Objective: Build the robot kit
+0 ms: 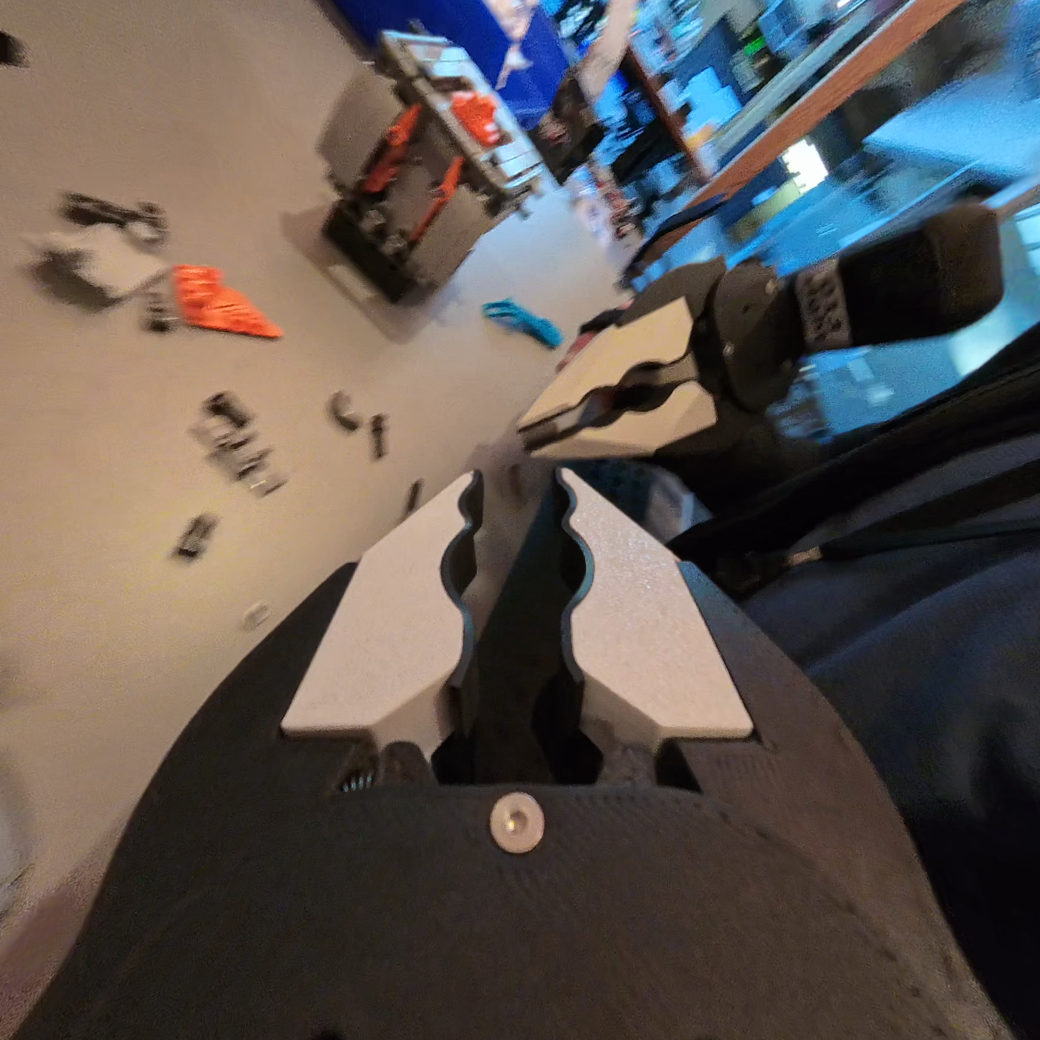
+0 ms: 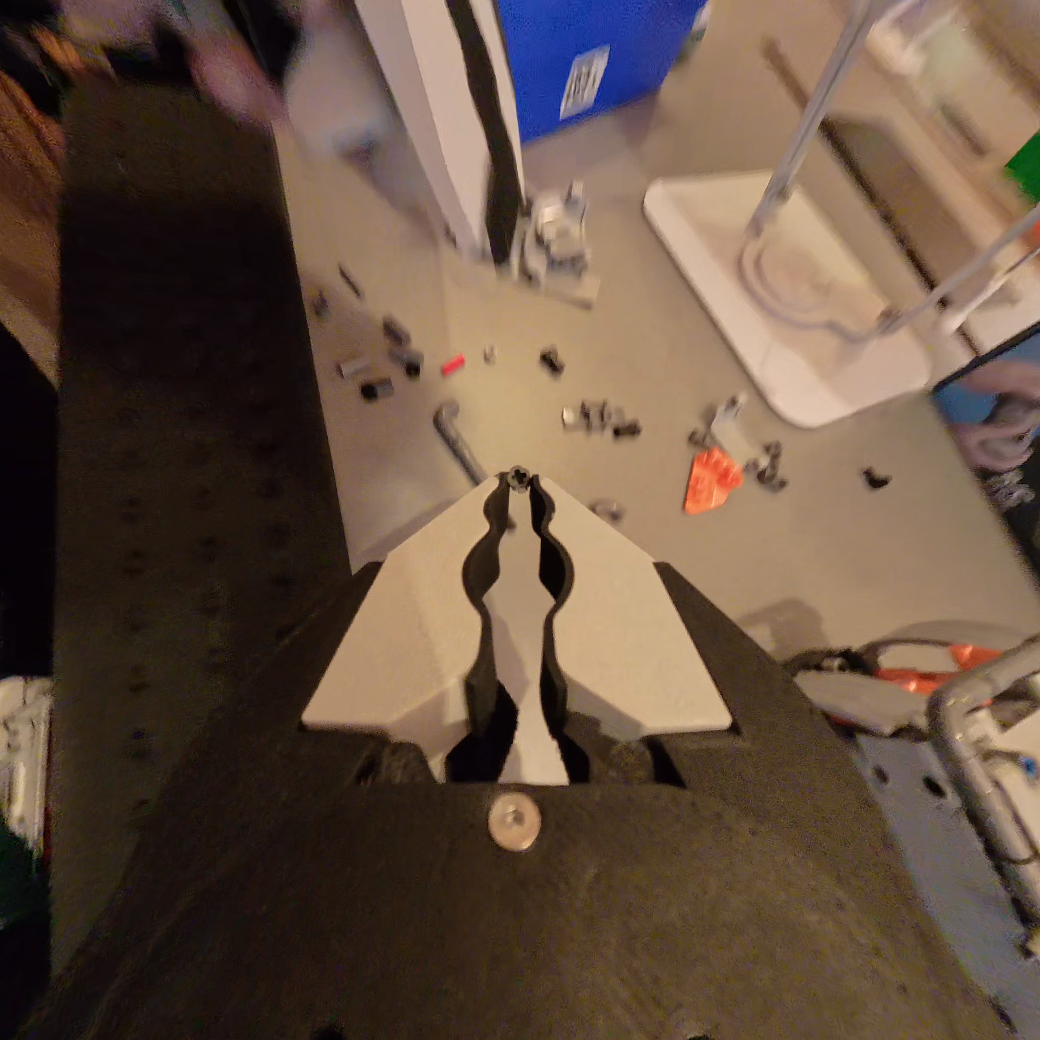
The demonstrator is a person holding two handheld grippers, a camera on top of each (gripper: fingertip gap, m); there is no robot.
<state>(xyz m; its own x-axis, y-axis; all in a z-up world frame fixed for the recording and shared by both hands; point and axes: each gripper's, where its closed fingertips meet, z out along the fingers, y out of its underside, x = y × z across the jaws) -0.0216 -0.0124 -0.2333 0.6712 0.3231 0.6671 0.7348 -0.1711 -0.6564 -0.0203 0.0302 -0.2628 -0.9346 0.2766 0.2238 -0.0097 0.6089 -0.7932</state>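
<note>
My left gripper (image 1: 518,478) is open and empty, held over the grey tabletop (image 1: 169,591). My right gripper (image 2: 516,478) is shut on a small black toy-brick connector (image 2: 516,482), pinched at the very fingertips above the table. In the left wrist view the right gripper (image 1: 526,440) comes in from the right, its tips just beyond and right of my left fingertips. Several small black parts (image 2: 602,419) lie scattered on the table (image 2: 619,563). An orange wedge plate (image 2: 710,479) lies among them, and it also shows in the left wrist view (image 1: 222,306).
A dark model with orange parts (image 1: 405,208) stands far back, a teal piece (image 1: 523,322) near it. A white tray (image 2: 788,315), a grey brick assembly (image 2: 554,247), a grey rod (image 2: 457,442) and a small red piece (image 2: 453,364) lie ahead. A person's dark sleeve (image 1: 900,619) is at right. My hands' fingertips stand some 6 cm from each other.
</note>
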